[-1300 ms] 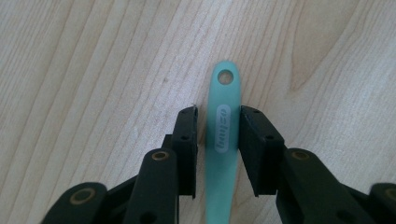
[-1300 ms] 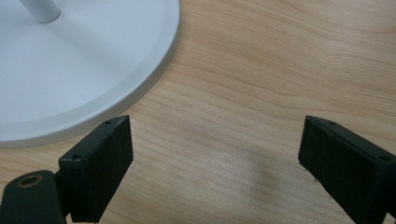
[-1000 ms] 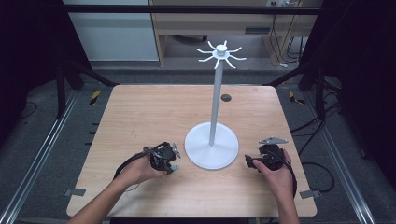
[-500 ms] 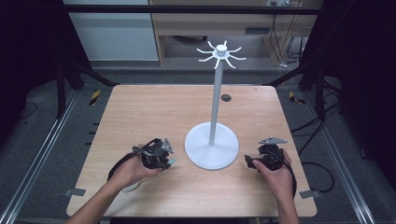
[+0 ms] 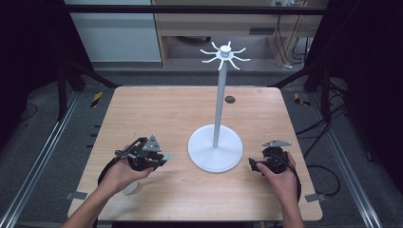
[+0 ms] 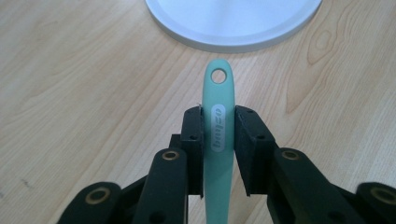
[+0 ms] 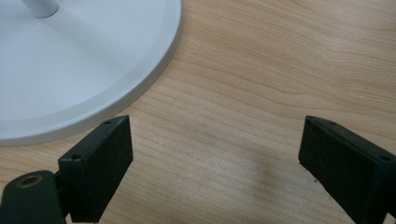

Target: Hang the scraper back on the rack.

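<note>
My left gripper (image 5: 160, 157) (image 6: 218, 114) is shut on a mint-green utensil handle (image 6: 218, 135) (image 5: 166, 156), which has a hanging hole at its tip. The handle points toward the round base (image 5: 215, 151) (image 6: 233, 21) of a white stand (image 5: 218, 109). A ring of hooks (image 5: 224, 53) crowns the stand's tall pole. A pale rounded shape (image 5: 129, 188) shows under my left wrist; I cannot tell whether it is the utensil's other end. On the right of the base, low over the table, my right gripper (image 5: 253, 165) (image 7: 215, 140) is open with bare wood between its jaws.
The wooden table (image 5: 166, 109) has a small dark hole (image 5: 230, 99) behind the stand. Black frame rails run along both sides, with cables on the floor at the right (image 5: 328, 166). The base rim (image 7: 140, 79) lies just left of my right gripper.
My left gripper has moved left, away from the stand's base, and risen a little with the green handle still in it. The right hand has stayed put.
</note>
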Action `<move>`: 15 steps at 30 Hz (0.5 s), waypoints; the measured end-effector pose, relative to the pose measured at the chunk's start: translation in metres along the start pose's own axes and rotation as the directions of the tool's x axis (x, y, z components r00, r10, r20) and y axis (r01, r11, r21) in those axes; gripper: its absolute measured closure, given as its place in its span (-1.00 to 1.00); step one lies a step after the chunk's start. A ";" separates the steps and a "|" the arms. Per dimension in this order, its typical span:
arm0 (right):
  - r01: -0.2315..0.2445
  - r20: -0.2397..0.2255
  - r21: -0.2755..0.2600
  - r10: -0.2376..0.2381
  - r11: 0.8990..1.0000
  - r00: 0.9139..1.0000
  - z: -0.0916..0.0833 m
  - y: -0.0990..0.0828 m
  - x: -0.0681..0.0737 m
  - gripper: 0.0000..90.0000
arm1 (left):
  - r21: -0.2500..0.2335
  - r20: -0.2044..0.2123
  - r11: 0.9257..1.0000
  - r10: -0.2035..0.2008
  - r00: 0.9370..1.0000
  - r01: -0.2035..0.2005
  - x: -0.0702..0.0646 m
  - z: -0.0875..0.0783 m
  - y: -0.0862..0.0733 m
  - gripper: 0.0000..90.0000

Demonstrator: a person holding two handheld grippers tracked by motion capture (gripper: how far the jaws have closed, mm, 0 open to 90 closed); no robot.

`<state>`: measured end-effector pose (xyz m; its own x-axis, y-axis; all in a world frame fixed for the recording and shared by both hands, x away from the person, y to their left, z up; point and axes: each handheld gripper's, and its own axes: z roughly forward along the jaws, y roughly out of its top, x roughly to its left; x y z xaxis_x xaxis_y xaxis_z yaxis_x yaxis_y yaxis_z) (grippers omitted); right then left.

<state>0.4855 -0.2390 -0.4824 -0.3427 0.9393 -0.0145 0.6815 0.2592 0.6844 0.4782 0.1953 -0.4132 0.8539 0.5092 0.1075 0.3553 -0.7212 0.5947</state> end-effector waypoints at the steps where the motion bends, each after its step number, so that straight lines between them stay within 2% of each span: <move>1: 0.000 0.000 0.000 0.000 1.000 1.000 0.000 0.000 0.000 -0.77 | -0.015 -0.006 1.000 -0.005 1.000 0.005 0.000 -0.002 -0.001 0.64; 7: 0.001 0.000 0.002 -0.001 1.000 1.000 0.000 0.000 0.000 -0.77 | -0.072 -0.025 0.997 -0.016 1.000 0.014 0.003 -0.016 -0.006 0.64; 15: 0.002 0.003 0.002 -0.002 1.000 1.000 0.000 0.000 0.000 -0.77 | -0.148 -0.050 0.988 -0.040 0.998 0.032 0.007 -0.034 -0.010 0.64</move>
<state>0.4854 -0.2392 -0.4829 -0.3424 0.9394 -0.0178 0.6822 0.2616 0.6828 0.4678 0.2220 -0.3914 0.8188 0.5606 0.1236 0.3223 -0.6270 0.7092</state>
